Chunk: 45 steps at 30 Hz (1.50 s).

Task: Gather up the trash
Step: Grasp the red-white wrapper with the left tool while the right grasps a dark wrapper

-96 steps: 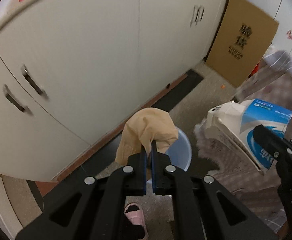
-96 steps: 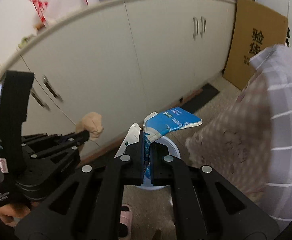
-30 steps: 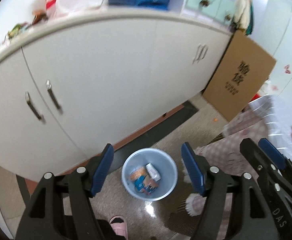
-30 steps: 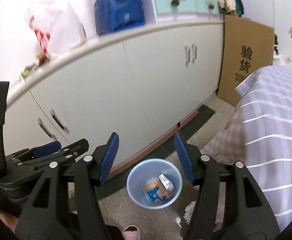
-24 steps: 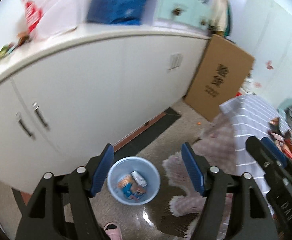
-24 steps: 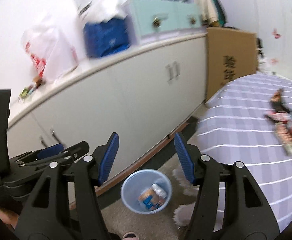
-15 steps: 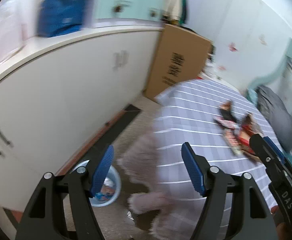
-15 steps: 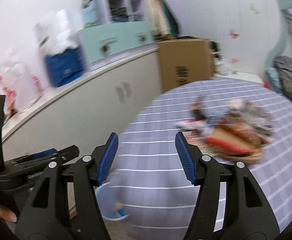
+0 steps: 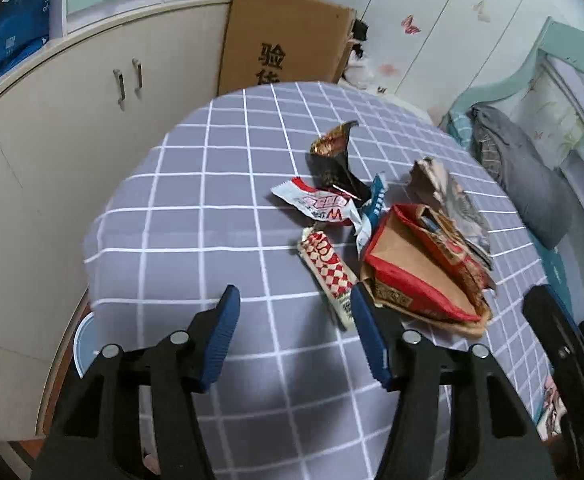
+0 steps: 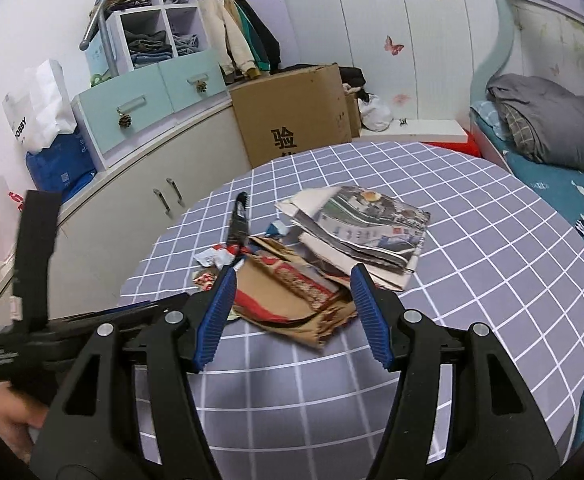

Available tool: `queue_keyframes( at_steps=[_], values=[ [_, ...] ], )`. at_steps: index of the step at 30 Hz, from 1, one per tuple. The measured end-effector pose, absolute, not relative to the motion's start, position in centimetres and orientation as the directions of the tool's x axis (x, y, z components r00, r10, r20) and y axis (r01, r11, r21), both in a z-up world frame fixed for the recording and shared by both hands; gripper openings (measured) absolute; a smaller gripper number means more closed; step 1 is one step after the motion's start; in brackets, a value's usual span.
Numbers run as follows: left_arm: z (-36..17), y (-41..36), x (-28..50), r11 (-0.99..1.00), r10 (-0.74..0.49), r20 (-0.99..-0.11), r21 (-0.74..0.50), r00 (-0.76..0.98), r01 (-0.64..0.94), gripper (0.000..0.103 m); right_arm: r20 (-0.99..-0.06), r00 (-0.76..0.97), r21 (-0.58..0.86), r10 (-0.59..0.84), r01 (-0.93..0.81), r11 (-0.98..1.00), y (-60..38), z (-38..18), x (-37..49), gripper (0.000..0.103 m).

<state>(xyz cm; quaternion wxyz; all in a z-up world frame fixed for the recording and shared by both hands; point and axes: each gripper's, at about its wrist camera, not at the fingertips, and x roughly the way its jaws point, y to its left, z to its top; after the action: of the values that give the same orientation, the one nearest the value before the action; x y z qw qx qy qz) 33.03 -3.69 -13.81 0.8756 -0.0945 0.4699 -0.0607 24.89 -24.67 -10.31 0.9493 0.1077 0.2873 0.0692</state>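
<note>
A heap of trash [image 9: 396, 236] lies on the right half of a round surface [image 9: 196, 208] covered with a grey-blue cloth checked in white. In the heap: a torn red and brown paper bag [image 9: 416, 276], a red-and-white checked wrapper [image 9: 328, 268] nearest the edge, a white and red wrapper [image 9: 320, 202], a dark wrapper [image 9: 334, 160] farther back, and a folded printed paper [image 10: 368, 232] on the far side.

The left tool [image 9: 292, 336] hovers over the near edge of the surface, its blue-padded jaws closing with nothing between them; the checked wrapper lies just ahead of its right jaw. The right tool [image 10: 292, 316] hangs in front of the torn bag, jaws spread and empty.

Down on the floor at the left, the rim of a pale blue bin [image 9: 79, 344] peeks out beside the surface. Behind stand cream cabinets [image 9: 72, 120], a cardboard box [image 9: 284, 40] printed with dark characters, white wardrobe doors [image 10: 412, 40] with butterfly stickers, and a bed [image 10: 552, 168] with a grey pillow at the right.
</note>
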Motion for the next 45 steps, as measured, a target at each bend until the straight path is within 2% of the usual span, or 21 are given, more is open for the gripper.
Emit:
queue_keyframes(
  at_steps=[5, 7, 9, 10, 12, 17, 22, 27, 32, 37, 38, 39, 41, 45],
  values=[
    [-14.8, -5.5, 34.6, 0.978, -0.187, -0.827, -0.206, 0.530, 0.023, 0.053, -0.539, 0.818, 0.246, 0.200, -0.074, 0.967, -25.5, -10.7, 25.7, 0.059],
    [-14.9, -6.0, 35.2, 0.983, -0.167, -0.830, -0.183, 0.532, 0.023, 0.045, -0.546, 0.812, 0.245, 0.207, -0.081, 0.966, -25.6, -10.8, 26.2, 0.059],
    [-14.7, -5.9, 35.1, 0.985, -0.155, -0.835, -0.171, 0.528, 0.020, 0.030, -0.546, 0.811, 0.245, 0.211, -0.086, 0.966, -25.4, -10.8, 26.4, 0.059],
    [-14.8, -5.7, 35.1, 0.986, -0.150, -0.836, -0.165, 0.529, 0.019, 0.027, -0.550, 0.806, 0.244, 0.219, -0.096, 0.965, -25.2, -10.8, 26.6, 0.059],
    [-14.7, -5.0, 35.0, 0.989, -0.135, -0.837, -0.150, 0.530, 0.014, 0.014, -0.549, 0.805, 0.244, 0.225, -0.103, 0.964, -24.8, -10.7, 27.0, 0.059],
    [-14.5, -3.6, 34.6, 0.978, -0.191, -0.822, -0.208, 0.537, 0.029, 0.008, -0.545, 0.804, 0.231, 0.239, -0.131, 0.964, -23.1, -10.2, 27.7, 0.059],
    [-13.9, -1.2, 33.2, 0.959, -0.255, -0.797, -0.280, 0.547, 0.040, 0.007, -0.550, 0.790, 0.219, 0.272, -0.178, 0.959, -20.6, -9.7, 29.1, 0.059],
    [-12.6, 2.5, 32.6, 0.956, -0.213, -0.769, -0.290, 0.603, -0.032, 0.007, -0.586, 0.743, 0.208, 0.325, -0.250, 0.946, -17.6, -10.0, 31.7, 0.059],
    [-11.5, 5.4, 34.0, 0.961, -0.151, -0.758, -0.263, 0.635, -0.086, 0.007, -0.635, 0.711, 0.194, 0.302, -0.231, 0.953, -15.6, -10.4, 36.0, 0.059],
    [-10.9, 7.1, 35.4, 0.965, -0.113, -0.752, -0.240, 0.649, -0.110, 0.007, -0.740, 0.631, 0.146, 0.230, -0.183, 0.972, -13.3, -12.3, 40.8, 0.059],
    [-10.9, 7.3, 35.5, 0.964, -0.113, -0.751, -0.241, 0.651, -0.111, 0.007, -0.759, 0.613, 0.145, 0.221, -0.172, 0.974, -13.2, -12.9, 41.4, 0.055],
    [-10.9, 7.4, 35.4, 0.964, -0.112, -0.750, -0.240, 0.652, -0.111, 0.007, -0.774, 0.597, 0.138, 0.211, -0.166, 0.976, -13.2, -13.4, 41.9, 0.042],
    [-10.9, 7.9, 35.5, 0.965, -0.103, -0.749, -0.236, 0.654, -0.118, 0.007, -0.797, 0.572, 0.119, 0.191, -0.161, 0.980, -12.9, -14.3, 42.8, 0.028],
    [-11.1, 8.9, 35.1, 0.960, -0.104, -0.746, -0.249, 0.658, -0.130, 0.007, -0.792, 0.583, 0.106, 0.183, -0.165, 0.981, -12.9, -14.6, 43.2, 0.020]
  ],
)
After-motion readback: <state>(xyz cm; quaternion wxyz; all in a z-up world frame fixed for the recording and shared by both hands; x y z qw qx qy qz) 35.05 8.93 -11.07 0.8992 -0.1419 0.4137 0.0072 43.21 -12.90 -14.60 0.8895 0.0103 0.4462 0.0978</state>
